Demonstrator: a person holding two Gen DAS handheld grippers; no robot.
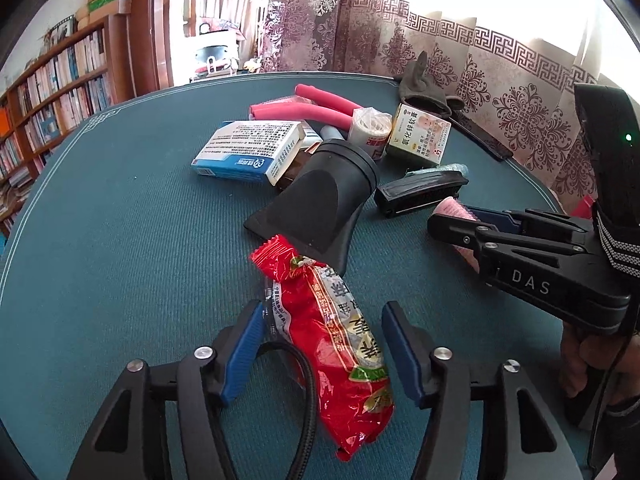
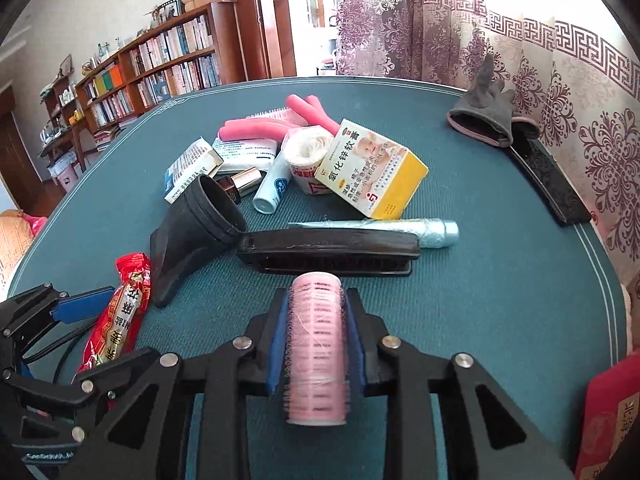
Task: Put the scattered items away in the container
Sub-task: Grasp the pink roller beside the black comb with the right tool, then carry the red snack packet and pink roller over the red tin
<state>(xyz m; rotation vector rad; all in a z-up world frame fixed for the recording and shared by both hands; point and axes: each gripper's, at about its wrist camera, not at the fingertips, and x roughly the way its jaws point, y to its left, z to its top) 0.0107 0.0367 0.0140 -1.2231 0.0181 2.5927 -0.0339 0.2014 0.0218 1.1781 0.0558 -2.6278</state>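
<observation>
The right gripper clamps a pink bristly hair roller; the left gripper stands open around a red snack packet.

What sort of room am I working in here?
Most likely a home living room or study: a tall bookshelf packed with books, patterned window curtains, and a round green-covered table strewn with household toiletries and medicine boxes.

Bright window glare, strong fisheye edges
</observation>
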